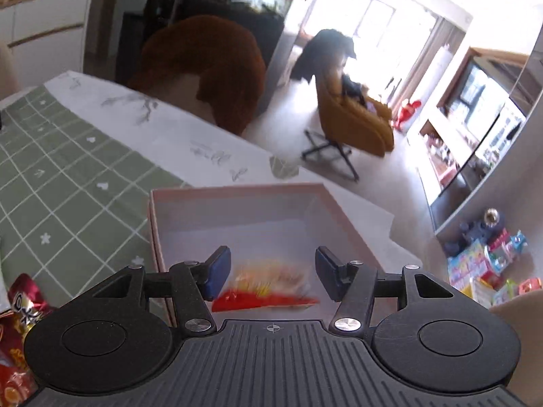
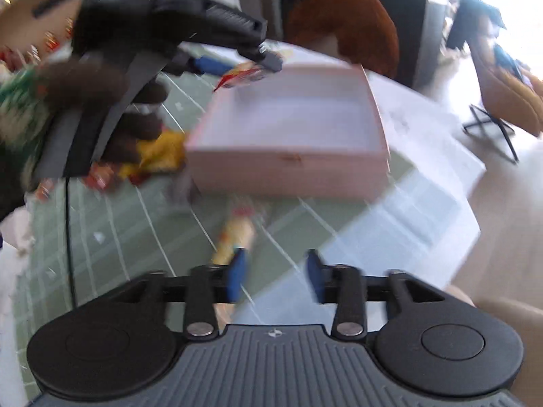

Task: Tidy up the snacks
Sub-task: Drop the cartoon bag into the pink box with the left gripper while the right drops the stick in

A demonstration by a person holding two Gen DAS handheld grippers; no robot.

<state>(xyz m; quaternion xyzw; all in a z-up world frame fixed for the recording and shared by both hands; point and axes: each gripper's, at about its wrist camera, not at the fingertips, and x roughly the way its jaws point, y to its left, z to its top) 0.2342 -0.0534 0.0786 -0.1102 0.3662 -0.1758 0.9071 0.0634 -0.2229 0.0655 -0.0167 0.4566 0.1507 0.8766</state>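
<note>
A pale pink open box (image 1: 237, 210) sits on the green checked tablecloth; it also shows in the right wrist view (image 2: 288, 166). My left gripper (image 1: 271, 276) is open above the box's near side, and a blurred red and yellow snack packet (image 1: 268, 290) lies between and below its fingers, apart from both pads. In the right wrist view the left gripper (image 2: 237, 64) hangs over the box's far left corner with that packet (image 2: 242, 74) at its tips. My right gripper (image 2: 275, 279) is open and empty, low over the cloth. A yellow snack packet (image 2: 236, 237) lies just ahead of its left finger.
Red snack packets (image 1: 17, 332) lie at the left edge of the cloth. More yellow and red packets (image 2: 149, 159) lie left of the box. A brown chair (image 1: 210, 68) stands behind the table. The table's right edge (image 2: 451, 224) drops to the floor.
</note>
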